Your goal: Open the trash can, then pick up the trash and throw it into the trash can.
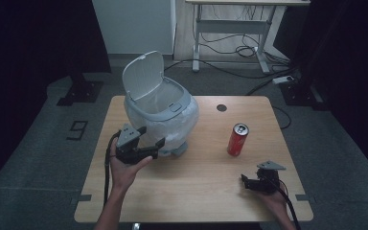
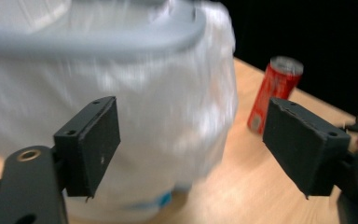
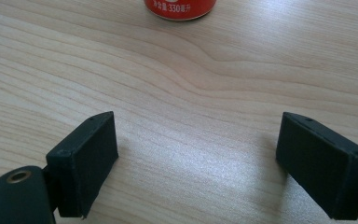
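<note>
A: Bin (image 1: pixel 160 115): lid raised, ready for waste. Left gripper (image 1: pixel 149 138)?
B: Beside bin's front, jaws wide, empty.
A: Can (image 1: pixel 237 139)?
B: Upright, right of bin. Right gripper (image 1: pixel 247 181) beyond it, jaws spread, empty, poised.

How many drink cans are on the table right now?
1. The red can stands upright on the table, right of the lined bin. The bin's inside is partly hidden, so more could be in there.

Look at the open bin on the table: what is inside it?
The bin holds a clear plastic liner bag; its raised lid exposes the rim, but the bottom is out of sight.
</note>
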### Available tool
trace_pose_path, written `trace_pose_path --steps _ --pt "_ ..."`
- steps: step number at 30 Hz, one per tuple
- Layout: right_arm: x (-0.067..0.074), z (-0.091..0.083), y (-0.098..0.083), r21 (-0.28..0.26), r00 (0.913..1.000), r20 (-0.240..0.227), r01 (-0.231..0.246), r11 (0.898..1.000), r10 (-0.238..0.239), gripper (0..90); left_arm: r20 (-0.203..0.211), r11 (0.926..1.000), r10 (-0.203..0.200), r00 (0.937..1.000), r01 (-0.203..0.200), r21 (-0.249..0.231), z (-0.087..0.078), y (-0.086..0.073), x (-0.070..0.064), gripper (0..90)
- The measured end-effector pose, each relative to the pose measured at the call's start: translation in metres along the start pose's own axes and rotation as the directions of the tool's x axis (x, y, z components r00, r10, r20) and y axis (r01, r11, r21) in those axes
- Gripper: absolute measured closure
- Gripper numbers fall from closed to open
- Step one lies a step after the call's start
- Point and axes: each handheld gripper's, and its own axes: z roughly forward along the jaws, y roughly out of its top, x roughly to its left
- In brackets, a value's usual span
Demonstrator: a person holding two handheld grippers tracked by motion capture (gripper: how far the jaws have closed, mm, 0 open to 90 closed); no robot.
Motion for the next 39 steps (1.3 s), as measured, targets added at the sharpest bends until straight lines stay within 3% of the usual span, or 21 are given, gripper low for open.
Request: trace_pose_path --steps 9,12,16,25,27,28,34,39 --pt "0.0 0.0 0.0 0.0 1.0 0.0 -0.002 1.0 0.002 12.0 0.008 0.9967 -0.027 0.9996 0.026 0.076 0.001 -0.054 0.004 16.7" --pt "0.0 0.0 0.0 0.0 1.0 0.0 -0.002 1.0 0.002 11.9 0.009 0.9917 -0.056 0.9984 0.055 0.116 0.007 -0.069 0.009 16.4" --pt "0.0 0.001 0.0 0.0 1.0 -0.001 -0.002 1.0 0.002 11.2 -0.004 0.9848 -0.062 0.998 0.062 0.162 0.013 -0.082 0.012 16.0" --pt "-0.001 0.003 0.002 0.011 0.9999 -0.003 0.01 1.0 -0.01 4.4 -0.007 0.9806 -0.058 0.9983 0.058 0.187 0.018 -0.09 0.009 16.0" --pt "-0.001 0.004 0.002 0.024 0.9998 0.019 0.002 1.0 -0.002 0.0 -0.01 0.98 -0.063 0.9979 0.064 0.188 0.019 -0.09 0.01 15.9" --pt "-0.002 0.004 0.003 0.041 0.9997 0.017 -0.017 0.999 0.016 0.0 -0.012 0.9795 -0.066 0.9977 0.067 0.19 0.019 -0.091 0.011 15.9" --pt "-0.001 0.004 0.007 0.076 0.9998 0.016 -0.016 0.997 0.015 0.1 -0.009 0.9731 -0.105 0.9944 0.105 0.205 0.02 -0.098 0.016 15.9" --pt "0.0 0.001 0.014 0.049 1.0 0.0 0.007 0.999 -0.007 0.7 -0.015 0.9715 -0.112 0.9936 0.112 0.209 0.019 -0.099 0.016 16.0"
